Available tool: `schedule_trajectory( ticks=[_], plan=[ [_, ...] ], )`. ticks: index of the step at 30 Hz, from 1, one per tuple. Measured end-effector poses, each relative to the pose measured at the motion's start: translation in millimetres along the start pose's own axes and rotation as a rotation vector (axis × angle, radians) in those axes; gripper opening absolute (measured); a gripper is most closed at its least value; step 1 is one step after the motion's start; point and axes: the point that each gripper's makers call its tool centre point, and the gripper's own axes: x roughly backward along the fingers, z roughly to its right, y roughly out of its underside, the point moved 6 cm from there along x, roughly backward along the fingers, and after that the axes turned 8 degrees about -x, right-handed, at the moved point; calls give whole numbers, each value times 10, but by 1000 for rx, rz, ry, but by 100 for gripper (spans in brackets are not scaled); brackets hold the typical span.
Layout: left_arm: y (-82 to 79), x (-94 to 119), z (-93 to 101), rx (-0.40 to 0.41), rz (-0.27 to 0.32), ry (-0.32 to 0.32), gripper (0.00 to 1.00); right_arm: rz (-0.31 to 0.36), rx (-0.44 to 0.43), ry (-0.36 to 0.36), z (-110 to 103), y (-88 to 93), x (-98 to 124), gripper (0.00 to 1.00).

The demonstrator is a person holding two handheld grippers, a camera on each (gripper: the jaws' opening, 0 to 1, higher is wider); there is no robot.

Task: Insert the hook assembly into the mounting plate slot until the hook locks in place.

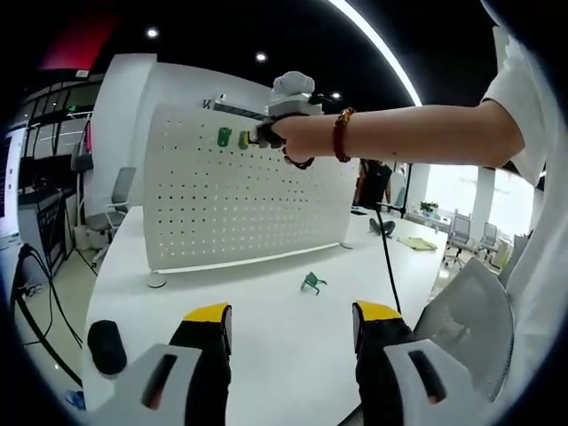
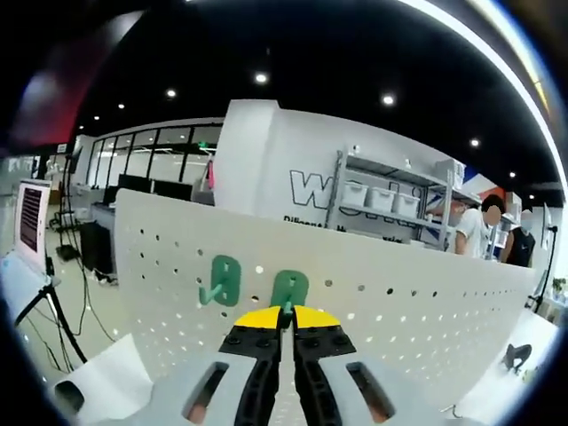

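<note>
Your right gripper (image 2: 286, 321) is the one doing the work here: its jaws are pinched nearly together on the stem of a green hook (image 2: 289, 290), and that hook sits flat against the white pegboard (image 2: 399, 302) near its top edge, dead ahead of the jaw tips. Its long axis runs up and down the board, so the push that matters looks like straight into the holes and then down to seat it. Just beside it, toward the board's left end, a second green hook (image 2: 219, 280) looks already hung. From the left gripper view you can see the same spot, with your right hand up at the top of the board (image 1: 248, 204). Your left gripper (image 1: 293, 324) is hanging back over the near edge of the table (image 1: 266, 355) with jaws wide and nothing in them, and a spare green hook (image 1: 311, 283) lies on the table between it and the board's foot. Whether the pegs are actually in the holes, I can't tell; the jaws cover the hook's lower part.
</note>
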Motion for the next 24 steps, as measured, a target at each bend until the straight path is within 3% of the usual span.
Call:
schedule_trajectory(
  ticks=[13, 24],
  plan=[
    [-44, 71, 138, -16, -6, -16, 57, -19, -44, -50, 61, 45, 120, 10],
    [-110, 101, 395, -37, -10, -8, 59, -42, -78, -95, 114, 117, 285, 14]
  ],
)
